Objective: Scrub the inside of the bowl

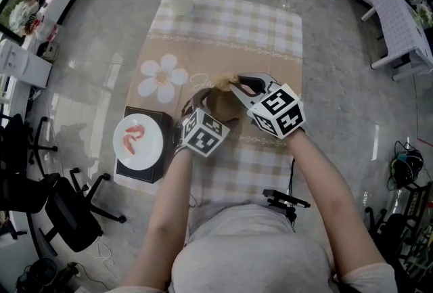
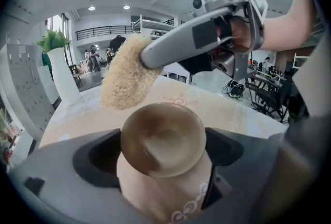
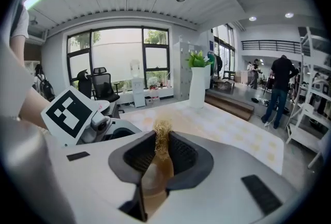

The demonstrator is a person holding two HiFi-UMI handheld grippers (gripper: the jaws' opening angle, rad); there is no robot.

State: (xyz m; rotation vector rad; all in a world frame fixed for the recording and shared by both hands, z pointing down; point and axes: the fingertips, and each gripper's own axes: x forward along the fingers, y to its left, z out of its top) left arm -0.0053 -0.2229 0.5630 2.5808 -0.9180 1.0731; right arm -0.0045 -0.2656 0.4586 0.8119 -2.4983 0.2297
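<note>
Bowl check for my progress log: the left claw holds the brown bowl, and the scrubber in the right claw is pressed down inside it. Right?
Not quite. The scrubber in the right claw is outside the bowl, up by its far rim, as the left gripper view shows. The left claw does hold the bowl.

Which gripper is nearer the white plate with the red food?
Left. The left gripper, holding the bowl, is just right of the plate; the right gripper, holding the scrubber, lies farther right, beyond the bowl.
</note>
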